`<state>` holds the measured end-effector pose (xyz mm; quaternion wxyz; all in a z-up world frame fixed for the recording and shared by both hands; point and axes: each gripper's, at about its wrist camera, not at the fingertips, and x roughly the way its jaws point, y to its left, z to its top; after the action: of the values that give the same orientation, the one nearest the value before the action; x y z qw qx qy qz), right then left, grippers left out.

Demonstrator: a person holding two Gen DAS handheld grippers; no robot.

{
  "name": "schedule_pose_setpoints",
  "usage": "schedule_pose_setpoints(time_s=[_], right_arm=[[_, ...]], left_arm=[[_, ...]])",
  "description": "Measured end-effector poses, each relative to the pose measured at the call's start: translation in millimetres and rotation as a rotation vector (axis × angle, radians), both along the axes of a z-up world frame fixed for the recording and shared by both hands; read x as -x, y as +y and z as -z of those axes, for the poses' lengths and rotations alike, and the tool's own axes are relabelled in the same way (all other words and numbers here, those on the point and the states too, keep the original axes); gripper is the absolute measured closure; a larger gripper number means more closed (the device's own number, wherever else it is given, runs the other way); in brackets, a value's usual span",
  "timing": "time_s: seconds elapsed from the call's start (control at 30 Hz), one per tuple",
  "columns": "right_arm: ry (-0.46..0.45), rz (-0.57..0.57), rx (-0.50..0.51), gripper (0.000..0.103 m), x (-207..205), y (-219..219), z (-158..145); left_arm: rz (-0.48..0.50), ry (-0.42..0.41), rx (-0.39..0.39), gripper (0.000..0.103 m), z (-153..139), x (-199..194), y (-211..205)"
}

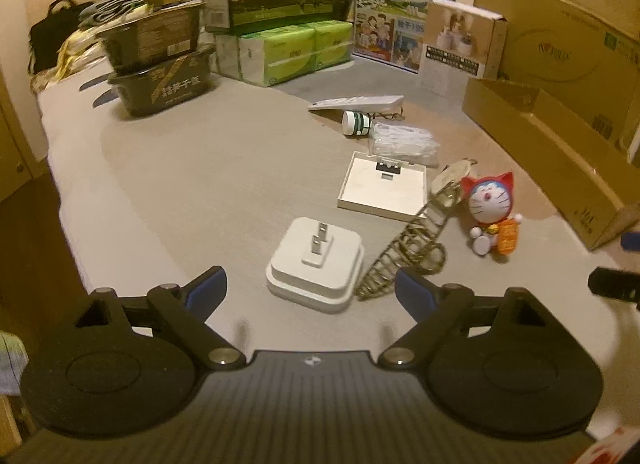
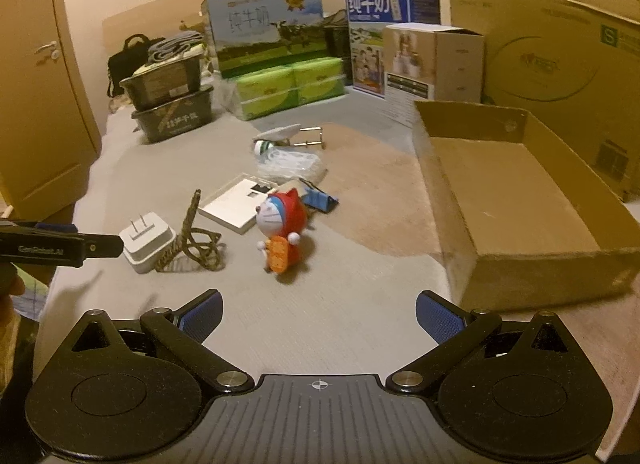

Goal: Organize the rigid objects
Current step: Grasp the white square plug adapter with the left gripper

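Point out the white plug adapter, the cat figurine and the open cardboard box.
white plug adapter (image 1: 316, 268), left wrist view, on its top face below the prongs.
cat figurine (image 2: 282, 220), right wrist view, on its head.
open cardboard box (image 2: 516, 264), right wrist view, on its near wall.

Black left tool (image 1: 308, 290) and right tool (image 2: 319, 314): blue ribbed pads, silver pivot screws, ridged grey base, crosshair mark, white lettering

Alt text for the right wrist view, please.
Open right gripper hovers over a grey surface, aimed at a cat figurine. A white charger and wire stand lie left, an empty cardboard tray right.
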<state>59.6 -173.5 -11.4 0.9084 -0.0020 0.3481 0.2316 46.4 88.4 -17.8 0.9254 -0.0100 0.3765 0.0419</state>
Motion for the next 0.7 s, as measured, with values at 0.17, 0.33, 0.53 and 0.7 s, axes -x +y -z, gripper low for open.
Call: schedule_pose_setpoints(time_s=[0.17, 0.33, 0.53, 0.7], right_arm=[[0.005, -0.015, -0.003, 0.001, -13, 14, 7], [0.016, -0.019, 0.002, 0.001, -25, 26, 14], [0.030, -0.022, 0.016, 0.001, -38, 38, 22], [0.030, -0.026, 0.026, 0.002, -47, 44, 27]], left_arm=[[0.069, 0.029, -0.023, 0.018, 12, -20, 8], [0.144, 0.060, -0.040, 0.023, 27, -37, 12], [0.206, 0.085, -0.041, 0.028, 38, -51, 14], [0.217, 0.090, -0.026, 0.041, 42, -58, 18]])
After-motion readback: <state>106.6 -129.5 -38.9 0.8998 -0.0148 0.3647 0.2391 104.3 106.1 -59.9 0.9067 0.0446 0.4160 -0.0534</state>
